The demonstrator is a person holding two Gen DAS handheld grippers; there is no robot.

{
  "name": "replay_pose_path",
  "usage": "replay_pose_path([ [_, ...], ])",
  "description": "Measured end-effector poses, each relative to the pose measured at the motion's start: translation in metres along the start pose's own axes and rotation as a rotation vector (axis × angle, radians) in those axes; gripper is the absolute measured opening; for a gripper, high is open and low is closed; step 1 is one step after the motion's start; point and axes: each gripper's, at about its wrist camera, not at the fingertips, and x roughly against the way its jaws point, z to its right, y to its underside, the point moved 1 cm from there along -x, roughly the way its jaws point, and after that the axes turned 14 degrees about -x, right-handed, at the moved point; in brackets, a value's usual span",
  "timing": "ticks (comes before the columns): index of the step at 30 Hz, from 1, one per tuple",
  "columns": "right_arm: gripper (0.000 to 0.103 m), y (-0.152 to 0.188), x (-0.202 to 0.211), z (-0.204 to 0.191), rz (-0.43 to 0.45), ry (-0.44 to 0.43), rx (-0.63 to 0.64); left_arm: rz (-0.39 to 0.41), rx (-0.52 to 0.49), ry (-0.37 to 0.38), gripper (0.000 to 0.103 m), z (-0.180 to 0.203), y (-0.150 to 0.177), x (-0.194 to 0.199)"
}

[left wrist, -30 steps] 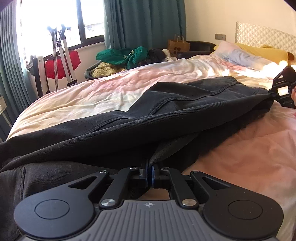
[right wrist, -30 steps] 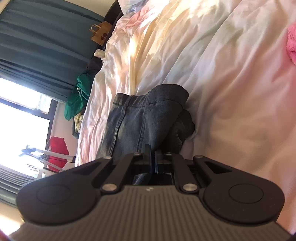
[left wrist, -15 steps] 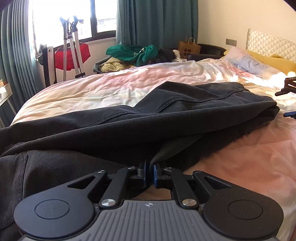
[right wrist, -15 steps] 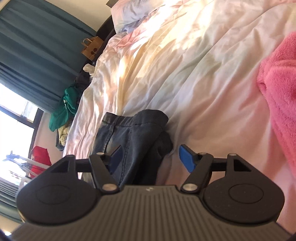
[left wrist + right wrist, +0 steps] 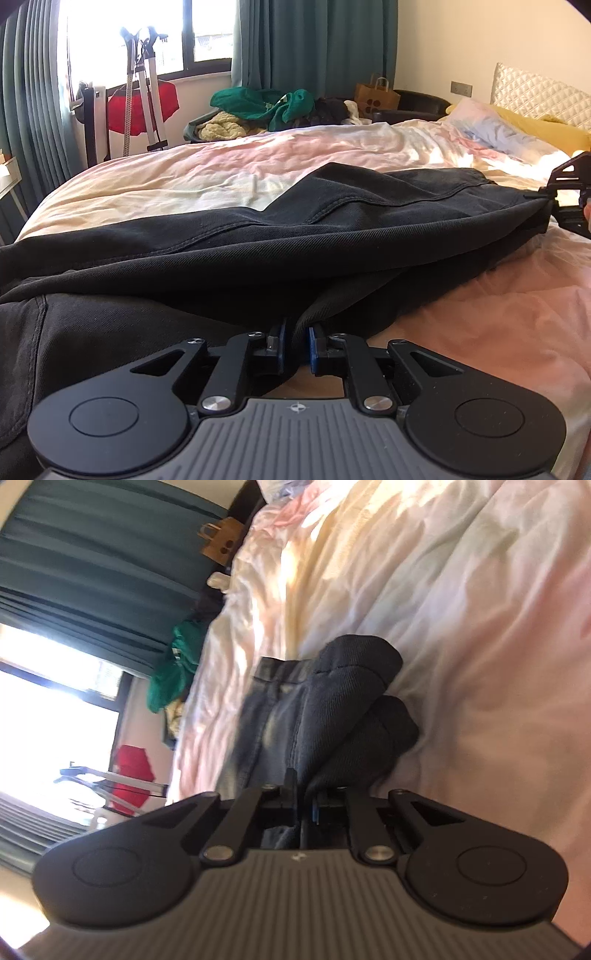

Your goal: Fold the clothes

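— Two layers of dark jeans (image 5: 258,258) lying doubled across the bed (image 5: 184,173), sagging heavy, thick at seams.

— Left gripper (image 5: 295,341) pinching the near edge; right gripper (image 5: 303,805) clamping the far hem. Gripping seams, not slack.

My right tool (image 5: 302,805), open half a second ago, has clamped the jeans (image 5: 325,716) again; my view tilted.
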Motion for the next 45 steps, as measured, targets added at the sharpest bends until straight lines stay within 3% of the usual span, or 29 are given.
replay_pose_path([
  [2,0.009,-0.004,0.007,-0.003,-0.012,-0.088,-0.032,0.004,-0.004,0.004,0.012,0.001,0.0,0.0],
  [6,0.009,-0.013,0.011,0.005,-0.01,-0.114,-0.104,0.003,-0.004,0.008,0.012,0.003,0.0,0.0],
  [11,0.009,-0.02,0.007,0.027,-0.033,-0.049,-0.229,-0.007,-0.007,0.008,0.012,0.004,0.001,-0.002],
  [16,0.012,-0.016,0.003,0.028,-0.035,0.001,-0.217,-0.01,-0.006,0.009,0.012,0.004,0.0,-0.001],
  [18,0.015,-0.016,0.0,0.031,-0.04,0.013,-0.239,-0.01,-0.003,0.011,0.012,0.003,0.0,-0.002],
  [20,0.033,-0.015,-0.007,0.033,-0.066,0.036,-0.257,-0.01,-0.003,0.01,0.012,0.003,-0.001,-0.002],
  [22,0.041,-0.015,-0.017,0.035,-0.097,0.055,-0.268,-0.011,-0.002,0.01,0.012,0.003,-0.001,-0.003],
  [31,0.04,-0.023,-0.05,0.015,-0.055,-0.009,-0.096,-0.003,0.019,0.013,0.014,0.003,-0.002,-0.002],
  [33,0.031,-0.024,-0.056,0.01,-0.042,-0.011,-0.047,0.003,0.026,0.017,0.017,0.002,-0.002,-0.002],
  [34,0.013,-0.024,-0.056,0.008,-0.03,0.011,-0.019,0.009,0.029,0.018,0.018,0.002,-0.003,-0.002],
  [35,0.013,-0.024,-0.055,0.007,-0.018,0.031,-0.005,0.02,0.03,0.011,0.019,0.002,-0.005,0.001],
  [37,0.012,-0.023,-0.051,0.003,0.005,0.018,-0.002,0.043,0.032,-0.002,0.026,0.003,-0.008,0.005],
  [39,0.012,-0.019,-0.046,-0.003,0.03,0.001,0.017,0.089,0.045,0.001,0.047,0.0,-0.014,0.015],
  [44,0.011,-0.015,-0.042,-0.011,0.057,-0.023,0.042,0.224,0.128,-0.001,0.082,-0.024,-0.028,0.041],
  [45,0.011,-0.016,-0.043,-0.011,0.057,-0.019,0.049,0.23,0.166,-0.01,0.083,-0.033,-0.03,0.042],
])
